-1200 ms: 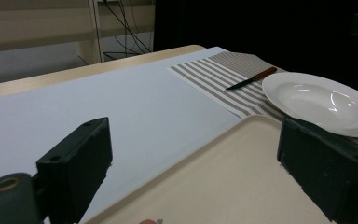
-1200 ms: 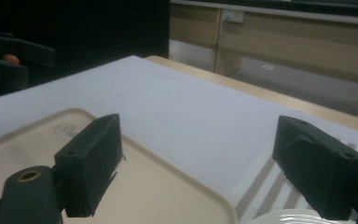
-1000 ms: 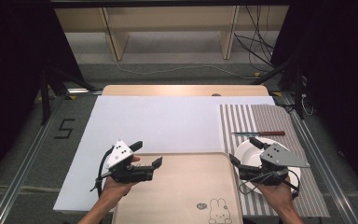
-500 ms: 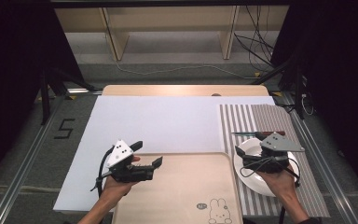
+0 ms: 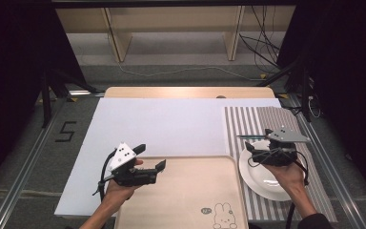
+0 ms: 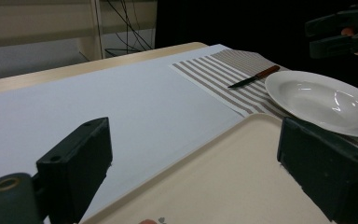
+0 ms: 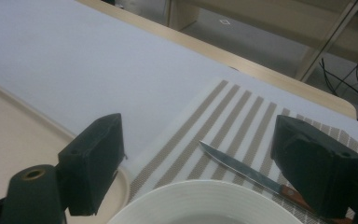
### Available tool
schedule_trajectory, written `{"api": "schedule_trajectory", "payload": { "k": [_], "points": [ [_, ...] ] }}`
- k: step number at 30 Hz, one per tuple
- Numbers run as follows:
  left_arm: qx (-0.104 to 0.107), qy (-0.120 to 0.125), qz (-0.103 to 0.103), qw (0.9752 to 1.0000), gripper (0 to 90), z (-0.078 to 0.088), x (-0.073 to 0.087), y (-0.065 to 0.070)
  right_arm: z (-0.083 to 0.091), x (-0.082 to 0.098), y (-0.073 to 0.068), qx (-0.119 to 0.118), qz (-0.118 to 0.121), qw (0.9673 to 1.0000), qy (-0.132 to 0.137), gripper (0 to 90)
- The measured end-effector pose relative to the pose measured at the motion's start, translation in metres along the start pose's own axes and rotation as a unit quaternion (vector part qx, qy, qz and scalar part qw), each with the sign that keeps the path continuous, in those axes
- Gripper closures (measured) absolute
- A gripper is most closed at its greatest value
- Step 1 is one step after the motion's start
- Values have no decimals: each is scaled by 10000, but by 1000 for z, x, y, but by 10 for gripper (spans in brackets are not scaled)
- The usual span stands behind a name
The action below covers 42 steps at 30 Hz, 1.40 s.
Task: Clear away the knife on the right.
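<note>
The right gripper has moved forward since 1 second ago and now hovers over the far rim of the round white plate, jaws spread and empty. Just beyond it, the brown-handled knife lies on the striped grey placemat. The left gripper, also spread, has stayed above the beige tray.

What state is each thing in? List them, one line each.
Left gripper: open, empty, over the tray.
Right gripper: open, empty, above the plate.
Plate: empty, upright on the striped mat.
Knife: lying flat on the mat beyond the plate.
Tray: empty, flat on the table.
</note>
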<state>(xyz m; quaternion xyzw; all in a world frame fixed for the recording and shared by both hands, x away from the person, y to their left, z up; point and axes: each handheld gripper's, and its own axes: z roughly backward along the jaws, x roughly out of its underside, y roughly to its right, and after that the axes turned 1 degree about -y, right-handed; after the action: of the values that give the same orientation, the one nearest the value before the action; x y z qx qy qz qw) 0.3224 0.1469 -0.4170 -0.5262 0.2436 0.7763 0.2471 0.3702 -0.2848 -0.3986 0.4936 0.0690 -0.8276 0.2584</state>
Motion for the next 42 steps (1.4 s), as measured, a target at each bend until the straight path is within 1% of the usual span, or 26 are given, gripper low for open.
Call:
{"api": "schedule_trajectory", "payload": {
  "k": [2, 3, 4, 5, 8, 11, 15, 16, 17, 18, 19, 20, 21, 22, 23, 24, 25, 28, 32, 33, 37, 38, 39, 40, 41, 42],
  "points": [
    [-2, 1, 1, 10000, 101, 0, 0, 0, -1, -1, 2, 9, -41, 10000, -41, 183],
    [-4, -1, -2, 10000, 100, 0, 0, 0, -4, -2, 8, 78, -75, 9998, -137, 183],
    [-4, -1, -2, 10000, 100, 0, 0, 0, -4, -2, 8, 78, -75, 9998, -137, 183],
    [-2, 0, -8, 10000, 100, 0, 0, 0, -7, -2, 13, 117, -110, 9996, -230, 183],
    [-4, 0, -7, 10000, 101, 0, 0, 0, -11, -3, 22, 223, -231, 9987, -383, 184],
    [-11, -3, -6, 10000, 100, 0, 0, 0, -17, -3, 31, 324, -332, 9970, -627, 184],
    [-19, -4, -1, 10000, 101, 0, 0, -1, -25, 0, 44, 328, -487, 9939, -929, 182],
    [-19, -4, -1, 10000, 101, 0, 0, -1, -25, 0, 44, 328, -487, 9939, -929, 182],
    [-17, -4, -3, 10000, 100, 0, 0, -1, -28, 2, 51, 325, -531, 9926, -1044, 181],
    [-17, -5, -4, 10000, 101, 0, 0, -1, -30, 3, 54, 349, -540, 9919, -1096, 182],
    [-17, -5, -4, 10000, 101, 0, 0, -1, -30, 3, 54, 349, -540, 9919, -1096, 182],
    [-21, -8, -8, 10000, 101, 0, 0, 0, -32, 4, 61, 349, -598, 9908, -1160, 181],
    [-21, -8, -8, 10000, 100, 0, 0, 0, -33, 4, 65, 341, -610, 9903, -1199, 181],
    [-22, -11, -12, 10000, 100, 0, 0, 0, -33, 4, 65, 341, -610, 9903, -1199, 181],
    [-22, -8, -10, 10000, 101, 0, 0, -1, -35, 4, 71, 372, -634, 9893, -1259, 181],
    [-23, -7, -8, 10000, 101, 0, 0, -1, -35, 4, 71, 372, -634, 9893, -1259, 181],
    [-25, -7, 5, 10000, 100, 0, 0, -1, -37, 3, 77, 288, -676, 9889, -1294, 181],
    [-27, -9, 10, 10000, 100, -1, 0, -1, -41, 2, 83, 201, -647, 9881, -1378, 182],
    [-25, -13, 8, 10000, 100, 0, 0, -1, -45, 0, 88, 197, -692, 9871, -1428, 182],
    [-24, -11, 12, 10000, 101, 0, 0, -1, -50, -1, 92, 179, -681, 9863, -1489, 182],
    [-21, -2, 24, 10000, 100, 0, 0, -1, -57, -3, 97, 164, -581, 9841, -1671, 182],
    [-22, -2, 23, 10000, 100, 0, 0, -1, -57, -3, 97, 164, -581, 9841, -1671, 182],
    [-19, -1, 25, 10000, 101, 0, 0, -1, -61, -3, 100, 156, -560, 9829, -1746, 184],
    [-19, -1, 25, 10000, 100, 0, 0, -1, -61, -3, 100, 156, -560, 9829, -1746, 184],
    [-18, -1, 26, 10000, 100, 0, 0, -1, -65, -4, 102, 180, -533, 9817, -1817, 184],
    [-18, -1, 26, 10000, 100, 0, 0, -1, -65, -4, 102, 180, -533, 9817, -1817, 184]
  ]
}}
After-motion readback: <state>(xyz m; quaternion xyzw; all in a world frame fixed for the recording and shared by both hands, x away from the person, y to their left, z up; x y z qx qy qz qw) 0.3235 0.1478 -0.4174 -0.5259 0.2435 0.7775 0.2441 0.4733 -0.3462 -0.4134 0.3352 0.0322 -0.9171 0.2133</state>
